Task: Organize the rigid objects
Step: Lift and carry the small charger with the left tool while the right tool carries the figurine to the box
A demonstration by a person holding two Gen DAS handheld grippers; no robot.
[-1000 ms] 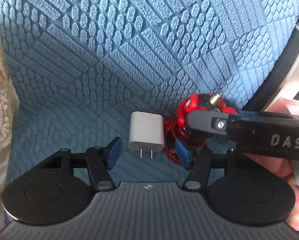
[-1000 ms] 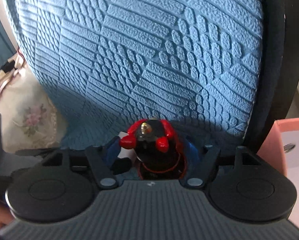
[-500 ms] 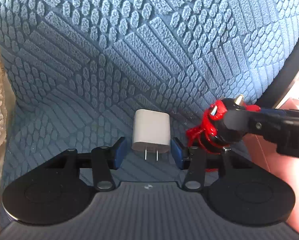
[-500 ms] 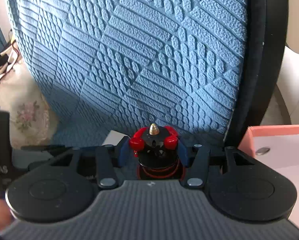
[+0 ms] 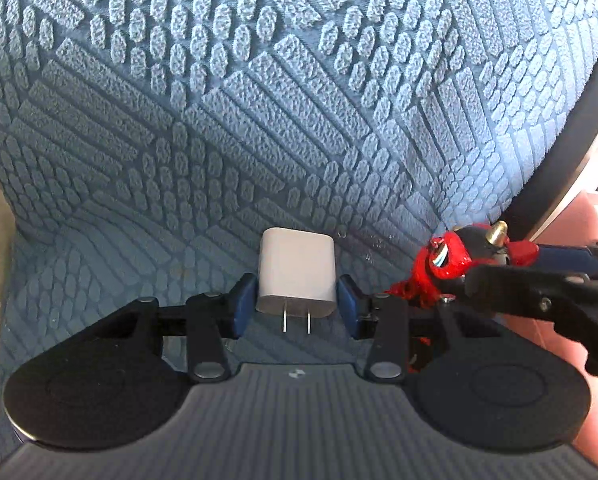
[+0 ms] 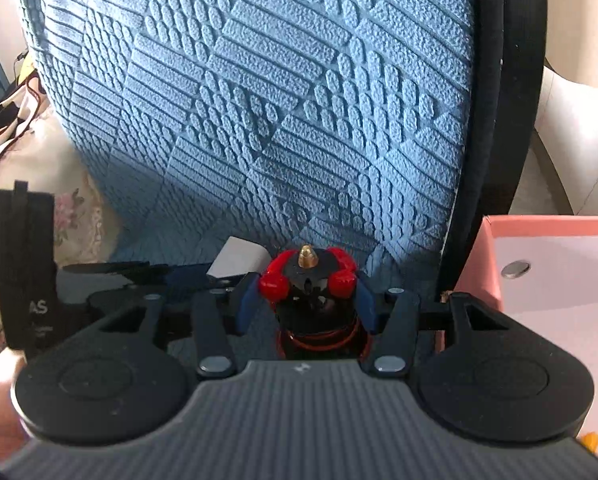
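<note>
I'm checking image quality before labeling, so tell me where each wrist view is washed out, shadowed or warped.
Left wrist view: bright glare blows out the right edge beside the blue cushion; the white charger is sharp; fisheye bends the weave pattern.
Right wrist view: the pink box and the background at right are overexposed; shadow falls around the red and black toy; the cushion's black rim curves.

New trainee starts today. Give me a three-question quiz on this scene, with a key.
1. True or false: the white charger lies with its prongs toward the left wrist camera.
2. Which gripper holds the red and black toy? A) left B) right C) neither
3. Fill in: right of the blue cushion sits a ____ box.

Key:
1. True. It lies between the blue pads of the left gripper, whose jaws are closing.
2. B, the right gripper.
3. Pink.
</note>
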